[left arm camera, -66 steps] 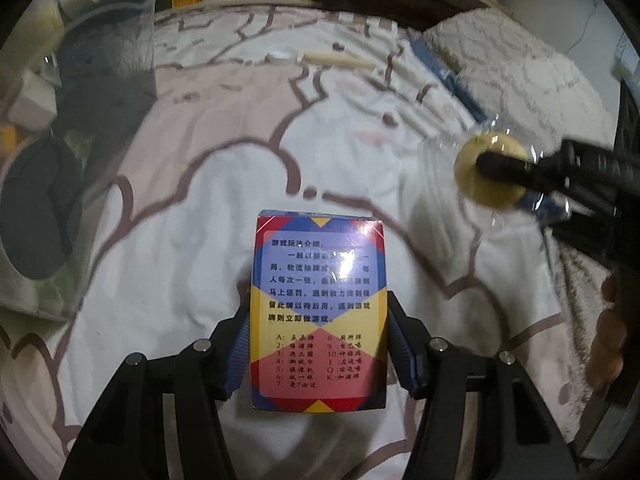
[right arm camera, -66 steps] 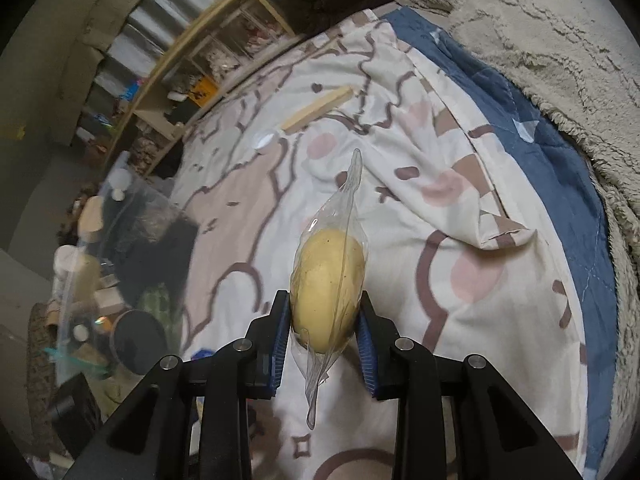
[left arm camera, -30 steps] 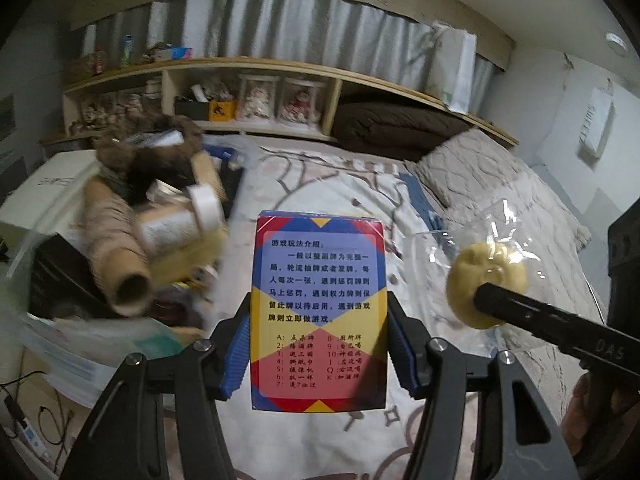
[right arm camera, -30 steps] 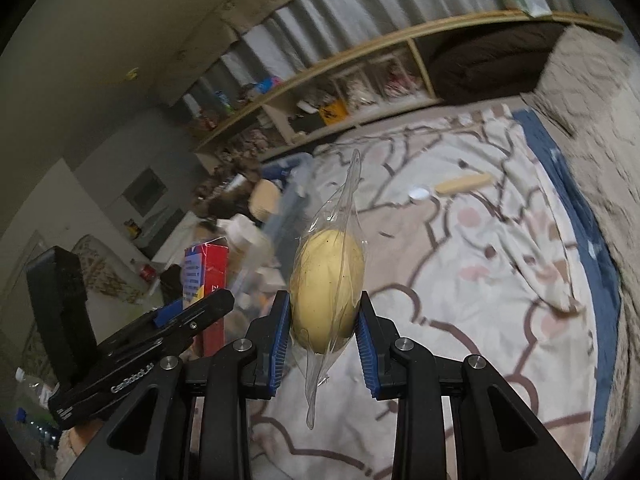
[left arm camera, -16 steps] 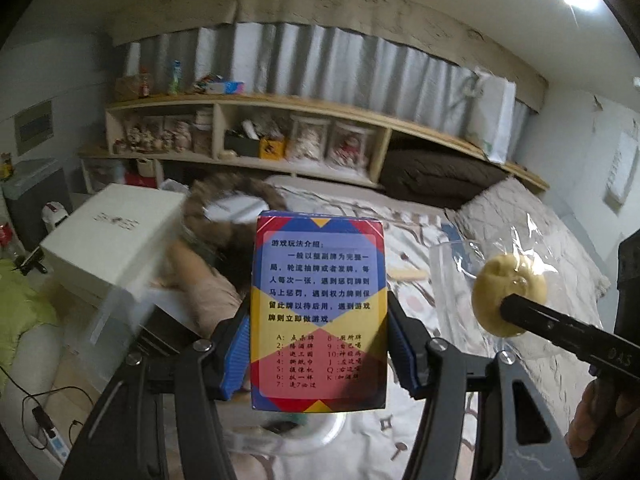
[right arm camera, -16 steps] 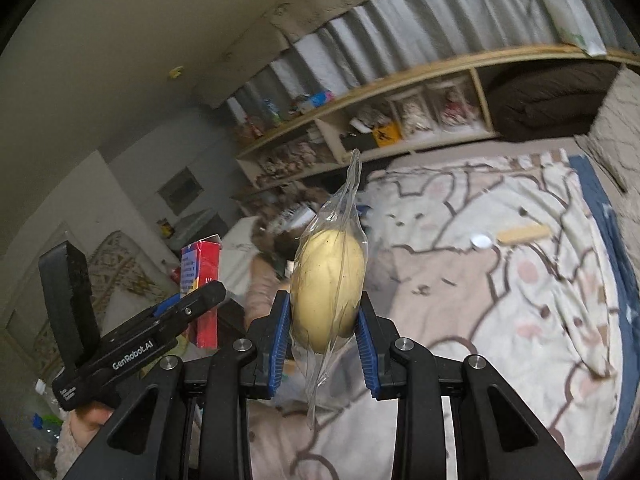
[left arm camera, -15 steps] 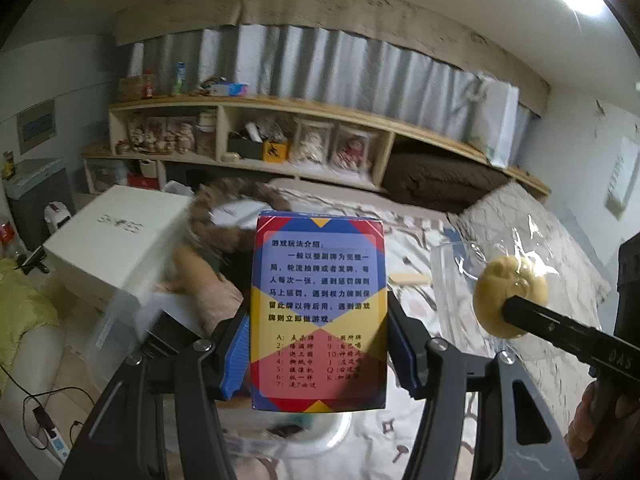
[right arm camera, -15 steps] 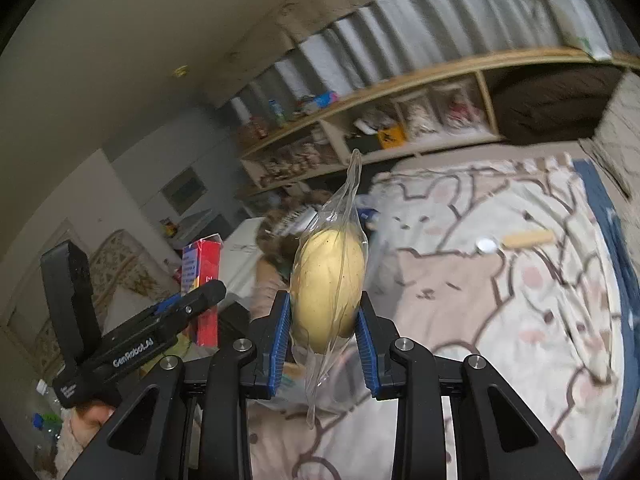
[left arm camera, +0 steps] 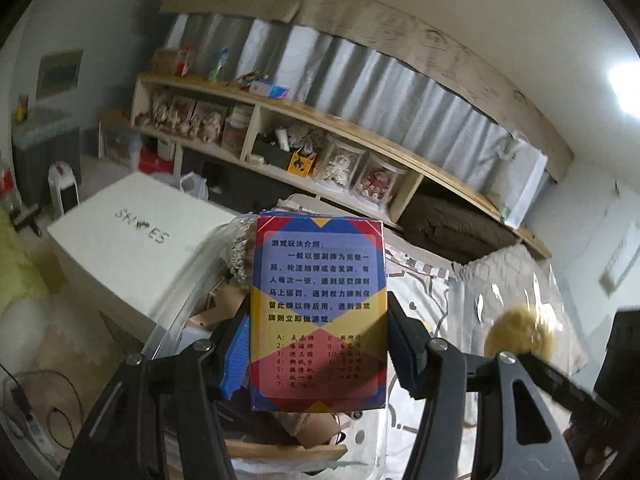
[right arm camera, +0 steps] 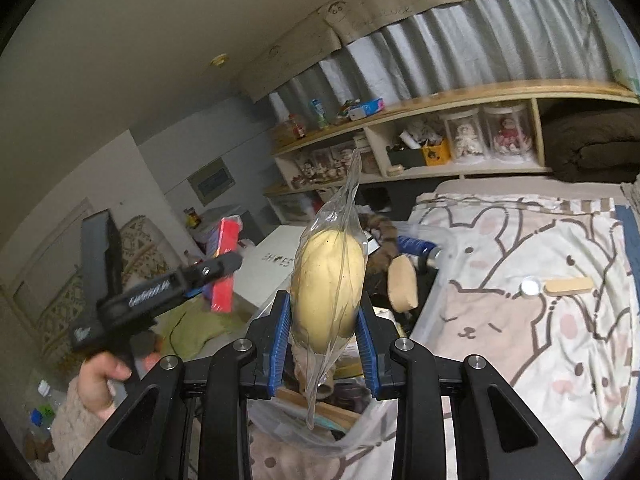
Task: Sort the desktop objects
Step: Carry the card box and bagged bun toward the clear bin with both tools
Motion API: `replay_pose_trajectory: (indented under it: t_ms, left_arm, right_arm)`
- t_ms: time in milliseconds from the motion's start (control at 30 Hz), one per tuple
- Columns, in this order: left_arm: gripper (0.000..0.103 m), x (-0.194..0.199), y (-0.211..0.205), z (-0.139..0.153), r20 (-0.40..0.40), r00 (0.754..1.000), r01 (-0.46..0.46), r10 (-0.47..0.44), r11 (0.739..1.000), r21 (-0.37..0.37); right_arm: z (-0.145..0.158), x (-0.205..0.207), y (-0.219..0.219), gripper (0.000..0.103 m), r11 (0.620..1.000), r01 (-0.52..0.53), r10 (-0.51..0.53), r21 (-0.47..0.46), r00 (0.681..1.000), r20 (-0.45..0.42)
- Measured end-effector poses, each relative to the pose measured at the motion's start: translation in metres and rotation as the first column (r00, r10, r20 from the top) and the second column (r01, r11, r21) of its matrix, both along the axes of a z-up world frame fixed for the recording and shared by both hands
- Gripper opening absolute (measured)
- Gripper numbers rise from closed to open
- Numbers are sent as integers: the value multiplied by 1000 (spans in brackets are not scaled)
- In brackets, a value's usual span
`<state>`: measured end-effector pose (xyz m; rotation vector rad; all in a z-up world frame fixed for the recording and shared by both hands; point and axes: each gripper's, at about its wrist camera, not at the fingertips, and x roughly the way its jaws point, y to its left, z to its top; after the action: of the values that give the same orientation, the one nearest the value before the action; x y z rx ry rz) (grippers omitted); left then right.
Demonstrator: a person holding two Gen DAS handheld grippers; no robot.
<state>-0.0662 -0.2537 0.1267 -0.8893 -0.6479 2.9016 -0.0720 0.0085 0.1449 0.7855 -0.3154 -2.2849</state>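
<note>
While the left gripper (left arm camera: 318, 354) is carrying a card box (left arm camera: 318, 312) clamped in its jaws over the clear bin (left arm camera: 180, 320), the right gripper (right arm camera: 326, 336) is squeezing a bagged bun (right arm camera: 328, 294) above the same bin (right arm camera: 424, 236); lowering and releasing seems next.

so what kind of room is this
Most likely a bedroom: a bed under a cartoon-bear patterned quilt, a long wooden shelf holding dolls in clear jars, and a grey pleated curtain above it.

Card box (left arm camera: 318, 312) lower print (blurred) unreadable.
</note>
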Motion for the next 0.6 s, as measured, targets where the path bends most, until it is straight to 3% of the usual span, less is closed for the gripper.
replay_pose_trajectory:
  t_ms: [300, 533, 567, 600]
  left_arm:
    - [59, -44, -33, -44, 131, 990, -63, 44, 987, 147]
    - [60, -69, -42, -75, 213, 976, -86, 52, 985, 152]
    - [62, -72, -44, -79, 227, 972, -90, 54, 985, 150]
    - [75, -73, -46, -80, 234, 970, -99, 65, 985, 141]
  right_arm:
    - [-18, -23, -16, 32, 1000, -13, 12, 6, 999, 52]
    - [-28, -34, -25, 32, 1000, -22, 20, 17, 997, 78]
    - [-29, -34, -26, 32, 1000, -23, 21, 19, 996, 82]
    - [-31, -34, -26, 32, 999, -25, 23, 22, 996, 84]
